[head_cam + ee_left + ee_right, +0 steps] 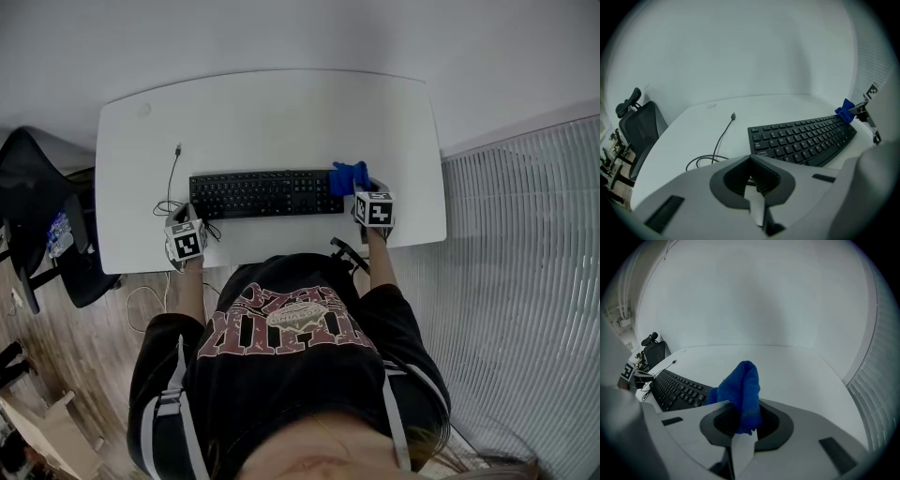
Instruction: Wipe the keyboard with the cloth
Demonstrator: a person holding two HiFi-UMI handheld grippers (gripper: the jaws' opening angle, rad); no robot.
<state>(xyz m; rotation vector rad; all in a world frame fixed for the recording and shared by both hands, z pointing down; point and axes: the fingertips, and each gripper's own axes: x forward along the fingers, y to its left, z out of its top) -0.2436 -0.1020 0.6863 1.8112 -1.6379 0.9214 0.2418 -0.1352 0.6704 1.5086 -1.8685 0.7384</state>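
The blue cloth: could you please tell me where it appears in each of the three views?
Head view: the blue cloth at the keyboard's right end, ahead of the right gripper.
Left gripper view: the cloth small, far right, past the keyboard's end.
Right gripper view: the cloth is central, pinched in the jaws.
Shared landmark: the black keyboard.

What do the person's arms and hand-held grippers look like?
The left hand-held gripper and right hand-held gripper have light grey bodies, dark ribbed pads and a cube of black-and-white square markers. The person wears a black short-sleeved T-shirt with red print.
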